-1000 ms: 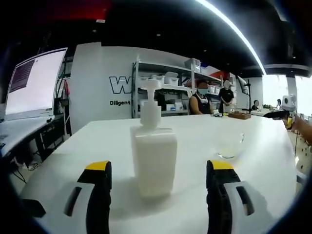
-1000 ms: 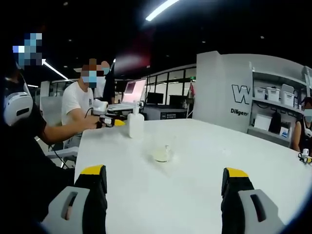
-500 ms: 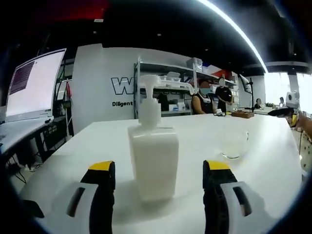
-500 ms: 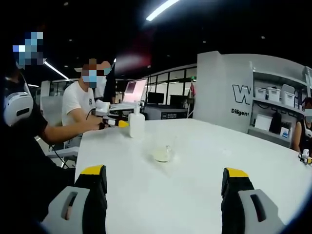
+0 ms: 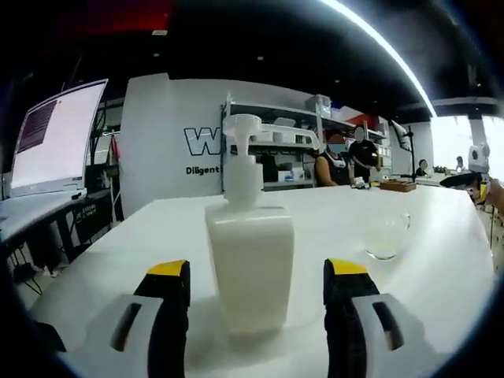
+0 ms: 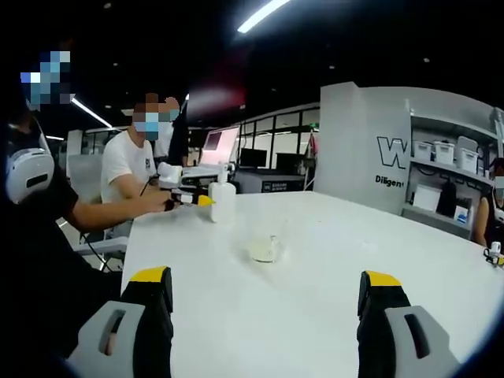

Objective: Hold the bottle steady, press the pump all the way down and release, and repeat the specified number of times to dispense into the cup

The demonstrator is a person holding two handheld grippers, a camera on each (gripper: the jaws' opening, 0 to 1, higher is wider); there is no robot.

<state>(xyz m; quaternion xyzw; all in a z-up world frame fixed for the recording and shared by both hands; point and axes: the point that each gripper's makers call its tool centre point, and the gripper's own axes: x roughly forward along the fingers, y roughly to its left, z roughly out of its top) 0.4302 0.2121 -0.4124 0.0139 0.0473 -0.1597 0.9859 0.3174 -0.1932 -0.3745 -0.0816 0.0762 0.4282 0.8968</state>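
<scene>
Left gripper [image 5: 248, 272] fingers wide, bottle [image 5: 249, 264] between them, not gripped yet. Right gripper [image 6: 265, 279] wide, empty. Cup [image 5: 387, 236] at 2 o'clock on worktop [image 5: 157, 236]. Pump [image 5: 241, 126] up; pressing not begun, I judge.

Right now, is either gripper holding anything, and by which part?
Nothing is held. The left gripper is open, its jaws either side of the bottle, not touching. The right gripper is open over bare table.

The pump bottle [image 5: 249, 260] at frame centre is milky white, on a white table [image 5: 425, 276]. The clear glass cup [image 5: 386, 235] at right holds pale yellowish liquid (faint). The left gripper [image 5: 257, 277] has yellow-tipped black jaws.
</scene>
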